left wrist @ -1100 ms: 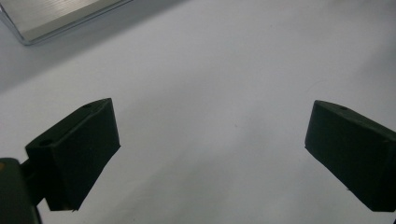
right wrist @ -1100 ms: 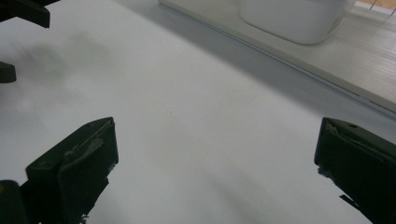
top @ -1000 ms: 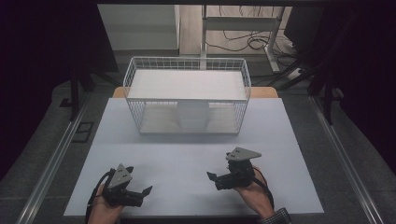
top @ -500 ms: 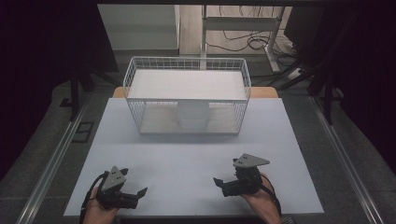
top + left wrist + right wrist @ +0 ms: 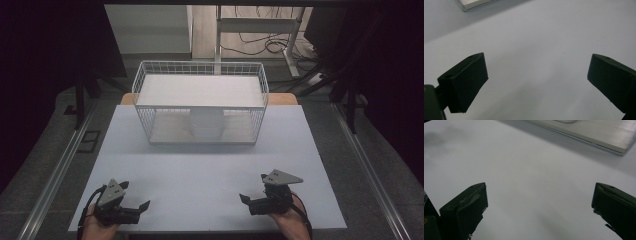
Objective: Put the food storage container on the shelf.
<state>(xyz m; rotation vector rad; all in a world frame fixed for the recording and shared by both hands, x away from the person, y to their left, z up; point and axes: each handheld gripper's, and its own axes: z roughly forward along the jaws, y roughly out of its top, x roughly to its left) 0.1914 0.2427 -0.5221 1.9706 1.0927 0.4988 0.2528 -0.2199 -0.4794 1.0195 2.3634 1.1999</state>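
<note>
While no label or writing can be read anywhere, the count is plain: one white wire basket (image 5: 200, 107), one white cylindrical container (image 5: 206, 124) inside it, two grippers. Basket stands at the far edge of the white table (image 5: 210, 165), centred; container sits on its lower floor, near the front. Left gripper (image 5: 131, 207) rests at the near left corner, jaws spread, nothing between them. Right gripper (image 5: 246, 198) rests toward the near right corner, jaws likewise spread and empty. Both are hand-held.

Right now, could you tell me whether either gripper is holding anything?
Nothing is held: the left gripper and right gripper are open above the white table.
</note>
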